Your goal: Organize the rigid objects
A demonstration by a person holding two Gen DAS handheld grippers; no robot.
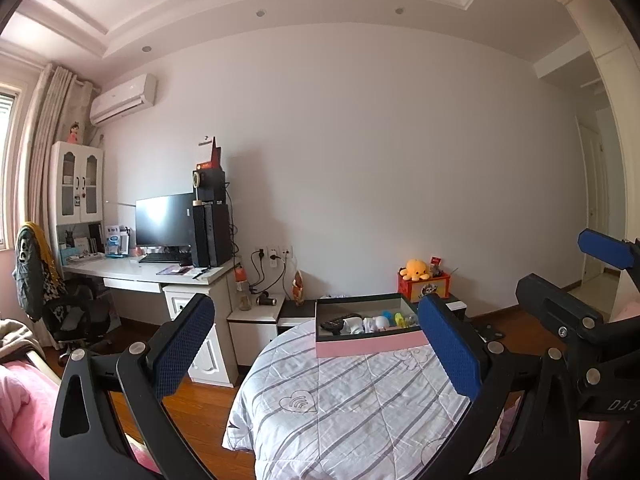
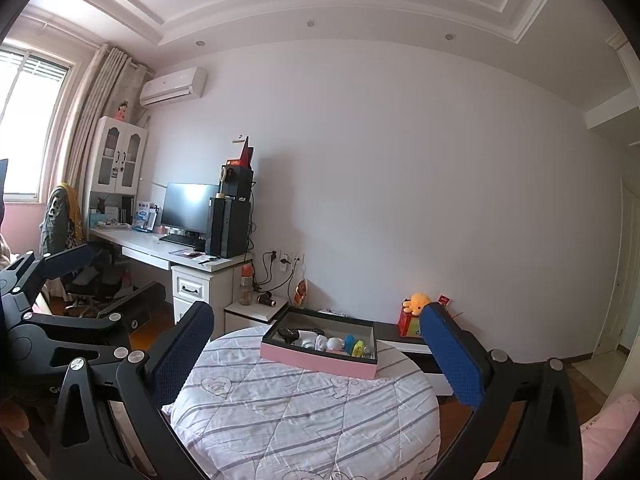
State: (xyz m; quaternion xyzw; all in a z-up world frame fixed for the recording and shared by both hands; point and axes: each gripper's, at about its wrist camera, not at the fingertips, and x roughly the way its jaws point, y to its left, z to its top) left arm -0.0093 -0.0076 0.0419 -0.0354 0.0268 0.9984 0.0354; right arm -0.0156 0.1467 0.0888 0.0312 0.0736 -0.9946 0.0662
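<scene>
A pink shallow box with a dark rim sits at the far end of a round surface covered by a striped grey quilt. Inside it lie a black remote, white items, and blue and yellow pieces. My left gripper is open and empty, held well short of the box. My right gripper is also open and empty, raised above the quilt. Each gripper shows at the edge of the other's view.
A white desk with monitor and black tower stands left, an office chair beside it. A low white cabinet sits behind the quilt. A red box with an orange plush stands by the wall. Pink bedding lies at lower left.
</scene>
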